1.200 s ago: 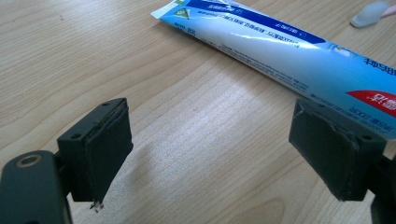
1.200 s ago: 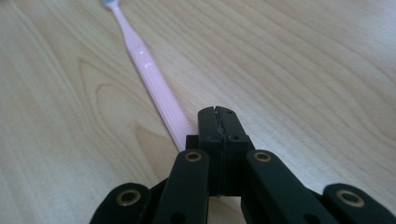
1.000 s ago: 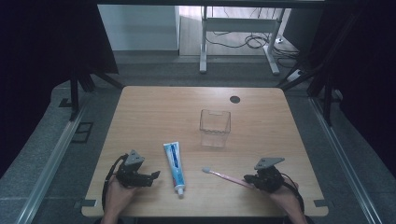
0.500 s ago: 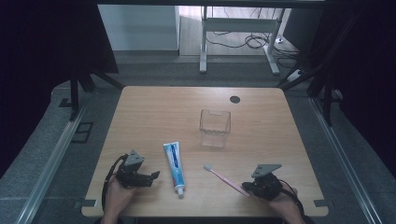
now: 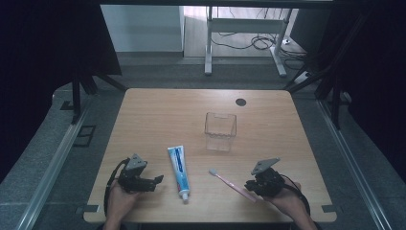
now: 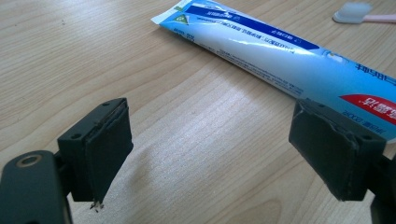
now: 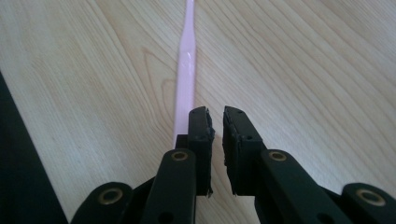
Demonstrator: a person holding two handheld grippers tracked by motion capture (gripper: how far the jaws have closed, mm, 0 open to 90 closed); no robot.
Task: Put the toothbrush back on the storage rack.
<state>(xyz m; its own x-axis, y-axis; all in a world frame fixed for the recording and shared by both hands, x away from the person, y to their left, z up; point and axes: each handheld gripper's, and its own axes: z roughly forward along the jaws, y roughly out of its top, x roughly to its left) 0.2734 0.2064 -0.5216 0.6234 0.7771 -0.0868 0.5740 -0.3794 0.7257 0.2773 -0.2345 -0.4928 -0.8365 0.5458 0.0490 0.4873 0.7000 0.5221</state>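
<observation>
Toothbrush (image 5: 233, 183), light, stiff and thin, lies just right of the toothpaste tube (image 5: 179, 171) on the desk (image 5: 158, 115); my right gripper (image 7: 215, 122), jaws nearly closed and empty, should pinch mid-handle, left gripper (image 6: 219, 154) wide open.

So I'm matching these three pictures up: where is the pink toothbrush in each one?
High view: toothbrush lies lower right of centre, between the toothpaste tube and the right gripper.
Left gripper view: its white bristle head is at the top right corner.
Right gripper view: its handle runs up from the jaws.
Shared landmark: the toothbrush itself.
</observation>
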